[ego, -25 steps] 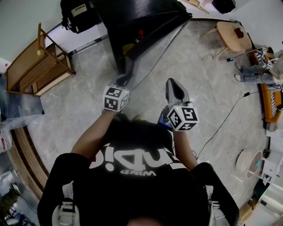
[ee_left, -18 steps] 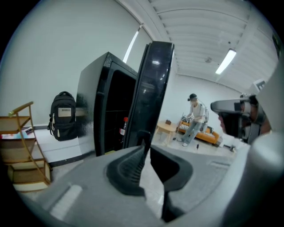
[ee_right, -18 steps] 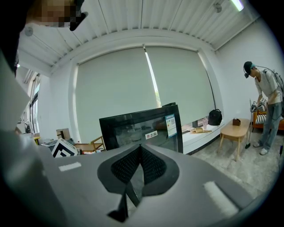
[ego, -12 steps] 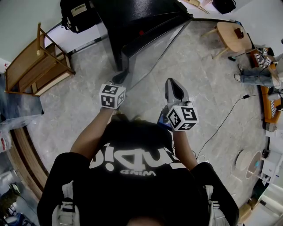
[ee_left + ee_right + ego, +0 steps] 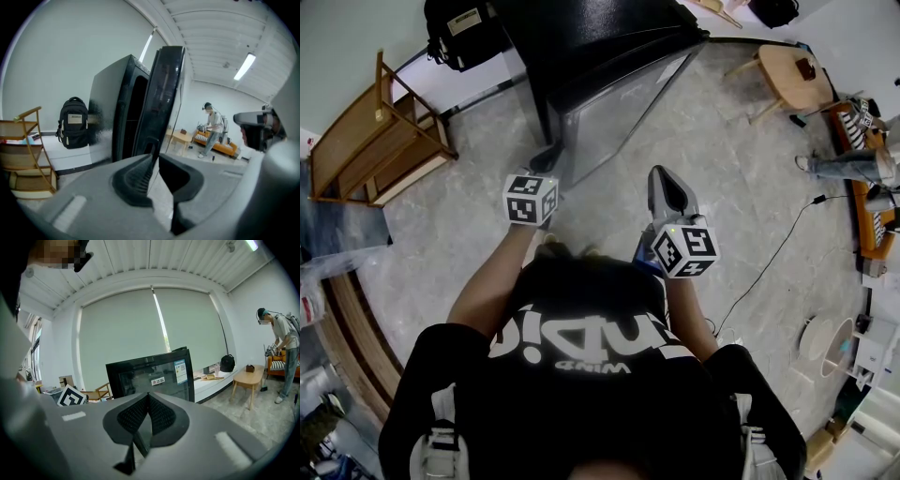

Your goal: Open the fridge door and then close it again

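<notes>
**Head view.** The black fridge (image 5: 581,37) stands at 12 o'clock. Its glass door (image 5: 623,98) is hinged toward 1 o'clock, and its free edge swings toward 11 o'clock, a little off the cabinet. The left gripper (image 5: 547,161) reaches to 11 o'clock, with its tips at the lower corner of that free edge. The right gripper (image 5: 664,180) hangs at 1 o'clock over bare floor, near the door but apart from it. A backpack (image 5: 459,28) leans on the wall at 11 o'clock. A wooden shelf (image 5: 375,141) is at 10 o'clock and a stool (image 5: 789,73) at 2 o'clock.

**Left gripper view.** The fingers (image 5: 136,178) stand narrow, and the door's (image 5: 164,93) edge rises from between their tips. They are pinched on it. The door leans ajar, and a dark gap separates it from the fridge body (image 5: 110,108) at 10 o'clock. The backpack (image 5: 73,123) sits at 9 o'clock beside the fridge, and the shelf (image 5: 23,154) is at the frame's left edge. A second person (image 5: 214,129) stands far off at 3 o'clock.

**Right gripper view.** The fingers (image 5: 133,416) meet at their tips with nothing between them. The door's (image 5: 154,373) glass front, with its stickers, fills the middle just above them at 12 o'clock. The left gripper's marker cube (image 5: 70,397) shows at 9 o'clock. The stool (image 5: 251,376) and the second person (image 5: 283,352) are at 3 o'clock.
</notes>
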Motion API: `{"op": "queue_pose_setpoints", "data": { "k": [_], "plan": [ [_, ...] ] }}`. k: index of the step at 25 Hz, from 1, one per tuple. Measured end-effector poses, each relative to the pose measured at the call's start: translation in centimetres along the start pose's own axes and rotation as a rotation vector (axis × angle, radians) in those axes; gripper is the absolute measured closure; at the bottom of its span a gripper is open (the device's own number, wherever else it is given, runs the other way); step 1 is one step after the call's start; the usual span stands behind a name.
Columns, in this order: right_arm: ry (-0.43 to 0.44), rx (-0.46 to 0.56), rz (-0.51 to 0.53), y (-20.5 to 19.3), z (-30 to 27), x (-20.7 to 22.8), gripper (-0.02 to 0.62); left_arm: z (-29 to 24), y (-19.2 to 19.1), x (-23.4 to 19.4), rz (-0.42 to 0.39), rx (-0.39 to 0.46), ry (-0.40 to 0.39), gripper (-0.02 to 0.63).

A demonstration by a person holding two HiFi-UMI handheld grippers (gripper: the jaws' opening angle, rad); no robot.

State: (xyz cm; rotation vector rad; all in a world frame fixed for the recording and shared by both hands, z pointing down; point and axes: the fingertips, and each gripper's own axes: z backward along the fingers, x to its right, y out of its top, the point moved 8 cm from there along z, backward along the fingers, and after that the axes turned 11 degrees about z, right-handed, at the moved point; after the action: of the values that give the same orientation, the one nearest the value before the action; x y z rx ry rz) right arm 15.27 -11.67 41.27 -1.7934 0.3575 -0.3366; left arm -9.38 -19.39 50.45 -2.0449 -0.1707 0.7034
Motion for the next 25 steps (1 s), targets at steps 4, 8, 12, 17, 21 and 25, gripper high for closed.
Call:
{"op": "queue_pose_setpoints", "data": {
  "k": [4,8,12,17,21,25],
  "plan": [
    [-0.004,0.000,-0.004,0.1,-0.4,0.2,0.597,-0.3,0.4,-0.6,0.007,0.006,0.013,0.561],
    [-0.003,-0.002,-0.002,0.0,-0.8,0.2,0.597,-0.6,0.8,-1.3,0.012,0.015,0.026,0.560],
    [-0.001,-0.003,-0.005,0.0,-1.4,0.2,0.597,-0.9,1.3,-1.9,0.017,0.020,0.038,0.560],
    [-0.002,-0.006,-0.007,0.1,-1.8,0.3,0.597,-1.0,1.7,-2.4,0.029,0.031,0.047,0.558],
    [-0.001,-0.007,-0.007,0.1,-2.2,0.5,0.597,-1.3,2.0,-2.9,0.035,0.035,0.056,0.558],
    [0.002,-0.009,-0.007,0.1,-2.5,0.7,0.597,-1.7,2.3,-3.3,0.037,0.040,0.065,0.558]
  ]
}}
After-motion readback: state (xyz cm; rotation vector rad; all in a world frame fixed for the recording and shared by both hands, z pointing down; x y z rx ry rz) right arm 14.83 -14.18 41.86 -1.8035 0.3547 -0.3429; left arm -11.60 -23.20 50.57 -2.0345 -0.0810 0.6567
